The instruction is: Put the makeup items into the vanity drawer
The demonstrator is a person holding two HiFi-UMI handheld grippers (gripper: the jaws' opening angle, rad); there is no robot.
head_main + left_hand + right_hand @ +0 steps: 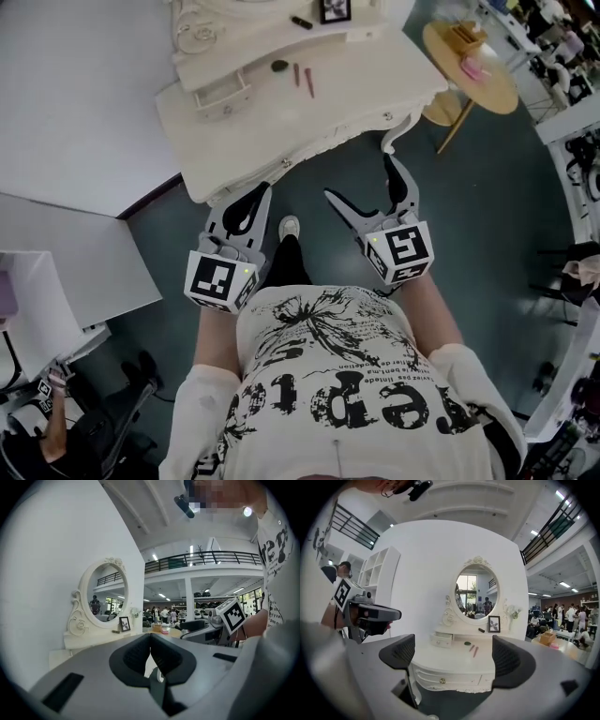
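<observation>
1. I am reading the left gripper with its fingers pressed together on nothing. The right gripper is holding its fingers wide and empty. Both are hanging short of the worktop.
2. The makeup is lying on the worktop: two pencils side by side with a dark oval item just beside them. A dark tube is sitting higher up near a frame. The small drawer is standing pulled out to their left.
3. I am judging the pencils light, stiff, slim and likely to roll, so I am favouring a pinch across the middle. The oval item is looking low and smooth, so it may slip; I would take it across its narrow width.
4. The head view is giving the layout from above. The right gripper view is adding the mirror and the drawer's front. The left gripper view is showing the vanity side-on, with no pencils visible.
</observation>
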